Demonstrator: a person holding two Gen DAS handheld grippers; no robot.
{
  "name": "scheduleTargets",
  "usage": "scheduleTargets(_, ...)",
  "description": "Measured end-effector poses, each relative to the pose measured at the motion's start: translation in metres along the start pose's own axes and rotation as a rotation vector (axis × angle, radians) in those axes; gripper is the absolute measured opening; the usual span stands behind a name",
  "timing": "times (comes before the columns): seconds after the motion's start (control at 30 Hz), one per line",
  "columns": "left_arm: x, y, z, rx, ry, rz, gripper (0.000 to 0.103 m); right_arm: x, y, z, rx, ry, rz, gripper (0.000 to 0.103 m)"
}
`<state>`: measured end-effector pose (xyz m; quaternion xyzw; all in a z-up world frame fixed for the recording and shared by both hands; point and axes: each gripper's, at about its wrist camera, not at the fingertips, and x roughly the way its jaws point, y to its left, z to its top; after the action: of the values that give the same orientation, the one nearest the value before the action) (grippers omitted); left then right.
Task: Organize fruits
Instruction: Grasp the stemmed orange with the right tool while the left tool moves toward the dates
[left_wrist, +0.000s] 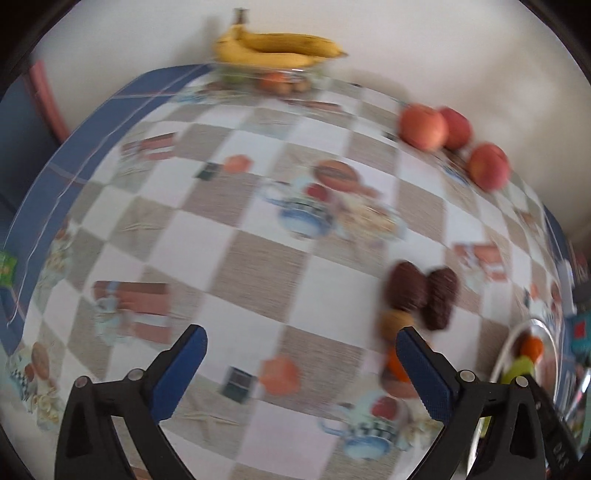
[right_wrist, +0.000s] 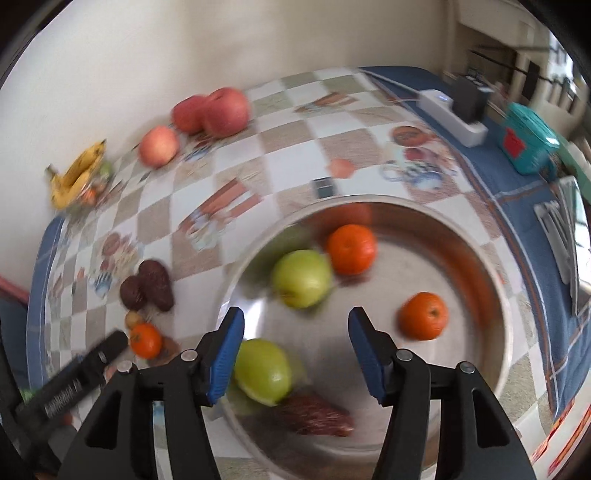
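1. The right tongs (right_wrist: 295, 350) are gaping wide and carrying nothing, hanging over the steel basin (right_wrist: 491, 266) that fills the lower centre of the right wrist view.
2. Two green apples are lying in that basin: one (right_wrist: 302, 273) just above the tongs' gap at frame centre, the other (right_wrist: 263, 371) touching or sitting right behind the left pad at lower left; blur makes it hard to tell which.
3. Two oranges (right_wrist: 351, 254) (right_wrist: 424, 315) are sitting toward the upper right of the gap, and a dark red fruit (right_wrist: 317, 415) is lying below it, its long axis running left to right.
4. The left tongs (left_wrist: 301, 373) are also standing wide and empty over the desk (left_wrist: 258, 251).
5. In the left wrist view, the dark avocados (left_wrist: 421, 291) are lying at the right of the frame, just above the right pad, long axes roughly upright.
6. Judging by this, the left tongs are nearer the loose avocados and small orange (right_wrist: 146, 340); the right ones are nearer the basin's fruit.
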<state>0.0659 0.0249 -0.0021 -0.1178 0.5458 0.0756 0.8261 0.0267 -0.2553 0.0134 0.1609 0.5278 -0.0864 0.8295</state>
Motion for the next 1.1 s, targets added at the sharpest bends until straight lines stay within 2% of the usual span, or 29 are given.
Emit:
scheduleTargets(0.13,0.001,0.024,0.006,-0.06,0.001,0.026,0.103,0.002,0.023,-0.003,-0.052,0.004,0.01,0.062)
scheduleTargets(0.27,0.003,0.032,0.008,-0.082,0.004,0.038,0.103,0.005,0.043,-0.006,-0.088,0.008,0.014,0.062)
scheduleTargets(0.33,0.002,0.033,0.008,-0.082,0.005,0.037,0.103,0.007,0.051,-0.007,-0.095,0.008,0.011,0.08)
scheduleTargets(0.4,0.003,0.032,0.008,-0.073,0.007,0.037,0.103,0.009,0.059,-0.008,-0.105,0.003,0.004,0.087)
scheduleTargets(0.73,0.006,0.027,0.007,-0.031,0.021,0.035,0.103,0.019,0.089,-0.015,-0.16,0.012,-0.004,0.087)
scheduleTargets(1.1,0.008,0.029,0.008,-0.027,0.02,0.056,0.103,0.029,0.108,-0.019,-0.172,0.035,0.045,0.087)
